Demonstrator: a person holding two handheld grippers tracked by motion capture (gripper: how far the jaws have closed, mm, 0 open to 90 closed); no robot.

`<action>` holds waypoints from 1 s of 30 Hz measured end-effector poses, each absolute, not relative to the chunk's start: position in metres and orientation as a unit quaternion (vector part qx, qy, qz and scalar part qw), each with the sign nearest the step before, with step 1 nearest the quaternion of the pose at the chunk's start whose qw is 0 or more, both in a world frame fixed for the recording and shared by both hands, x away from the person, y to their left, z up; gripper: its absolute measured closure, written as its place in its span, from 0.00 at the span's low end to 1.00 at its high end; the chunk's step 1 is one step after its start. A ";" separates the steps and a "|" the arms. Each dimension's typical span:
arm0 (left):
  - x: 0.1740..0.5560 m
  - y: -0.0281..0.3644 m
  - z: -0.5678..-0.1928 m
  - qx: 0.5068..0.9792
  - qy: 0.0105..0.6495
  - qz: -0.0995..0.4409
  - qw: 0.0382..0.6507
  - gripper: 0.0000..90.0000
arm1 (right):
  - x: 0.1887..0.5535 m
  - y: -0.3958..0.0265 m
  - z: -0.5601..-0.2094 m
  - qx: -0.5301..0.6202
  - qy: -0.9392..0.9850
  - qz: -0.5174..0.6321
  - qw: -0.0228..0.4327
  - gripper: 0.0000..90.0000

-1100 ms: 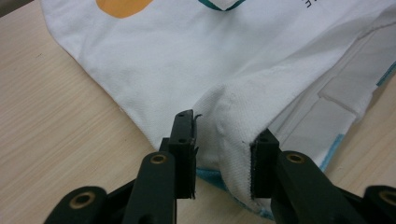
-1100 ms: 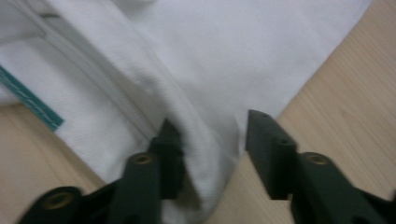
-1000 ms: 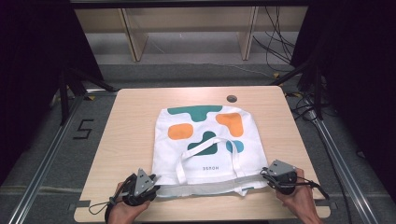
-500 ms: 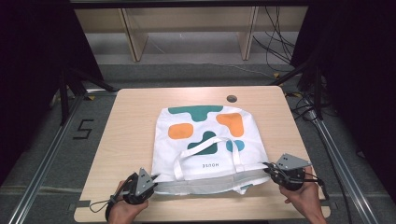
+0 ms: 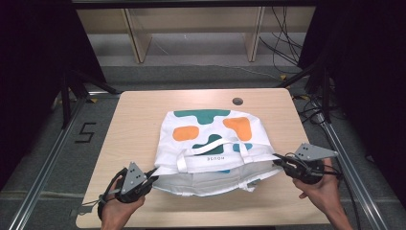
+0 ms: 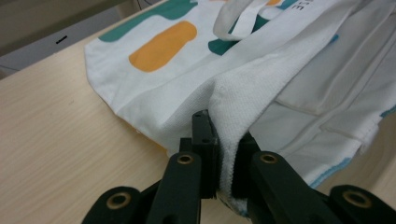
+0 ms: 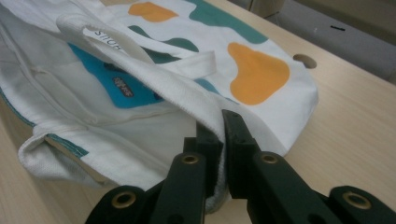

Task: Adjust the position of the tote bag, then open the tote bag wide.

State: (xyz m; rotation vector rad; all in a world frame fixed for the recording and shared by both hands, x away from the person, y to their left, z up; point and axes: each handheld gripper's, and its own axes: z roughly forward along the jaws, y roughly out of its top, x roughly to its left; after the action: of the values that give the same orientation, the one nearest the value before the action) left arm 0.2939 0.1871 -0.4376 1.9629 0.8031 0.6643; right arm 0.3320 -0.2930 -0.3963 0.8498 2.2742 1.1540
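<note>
Left tool [image 5: 152, 176] and right tool [image 5: 279, 163] each clamped tight on a mouth corner of white tote bag [image 5: 210, 143], rim lifted off surface [image 5: 139, 115].

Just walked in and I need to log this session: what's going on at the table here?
A person is handling a white tote bag printed with green and orange shapes, which lies on the wooden table. The left gripper is clamped on the bag's near left corner at its open edge, and the right gripper is clamped on the near right corner. Between them the top layer of the opening is lifted off the lower one, so the mouth gapes toward the person. The far end of the bag rests flat on the table.
</note>
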 end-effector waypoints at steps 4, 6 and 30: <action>0.295 0.187 -0.418 0.785 0.317 0.279 0.453 0.94 | 0.337 -0.293 -0.381 0.297 0.818 0.435 0.231 0.97; 0.295 0.188 -0.408 0.781 0.310 0.289 0.458 0.95 | 0.338 -0.295 -0.372 0.290 0.819 0.438 0.232 0.97; 0.297 0.195 -0.297 0.727 0.263 0.354 0.526 0.96 | 0.345 -0.299 -0.266 0.261 0.784 0.494 0.271 0.98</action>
State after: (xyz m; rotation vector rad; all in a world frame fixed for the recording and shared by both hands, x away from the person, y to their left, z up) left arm 0.2972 0.1949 -0.2974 1.7383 0.6296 0.8470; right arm 0.3448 -0.2985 -0.2665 0.7040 2.1115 1.3310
